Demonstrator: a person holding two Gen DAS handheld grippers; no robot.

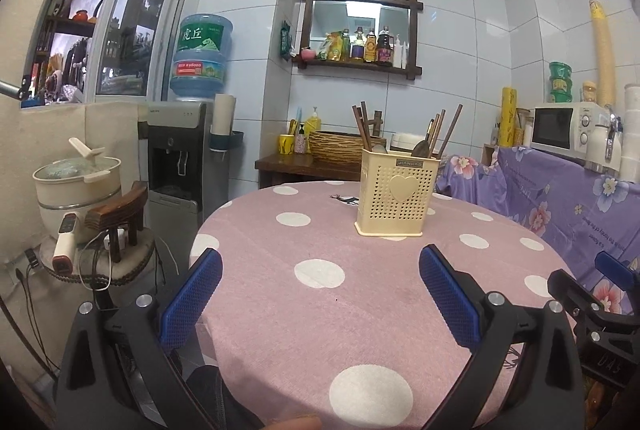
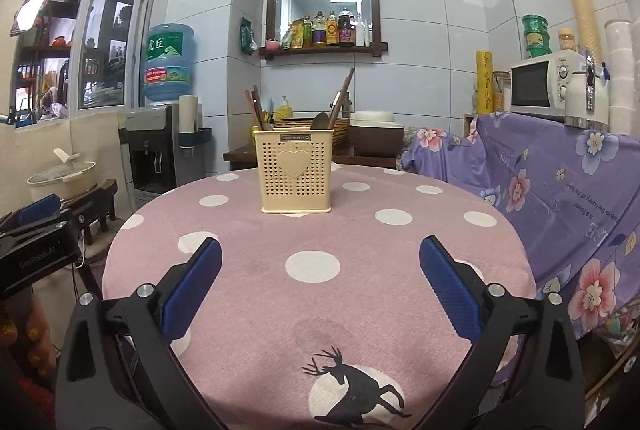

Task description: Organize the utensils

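Observation:
A cream perforated utensil holder [image 1: 394, 191] [image 2: 295, 175] with a heart on its front stands on the far part of the round pink polka-dot table [image 1: 320, 310] [image 2: 320, 290]. Brown chopsticks [image 1: 448, 129] [image 2: 342, 95] and a dark spoon [image 1: 421, 148] [image 2: 320, 120] stick up out of it. My left gripper [image 1: 320, 266] hovers open over the near table, well short of the holder, with nothing between its blue pads. My right gripper [image 2: 320, 258] is open too, empty, facing the holder from farther back. The right gripper shows at the left wrist view's right edge [image 1: 600, 294].
A purple floral cloth [image 2: 560, 189] drapes a counter on the right, carrying a white microwave [image 2: 548, 83]. A water dispenser [image 1: 180, 149] and a stool with a rice cooker [image 1: 76, 189] stand left. A wooden side table with a woven basket [image 1: 340, 145] sits behind the round table.

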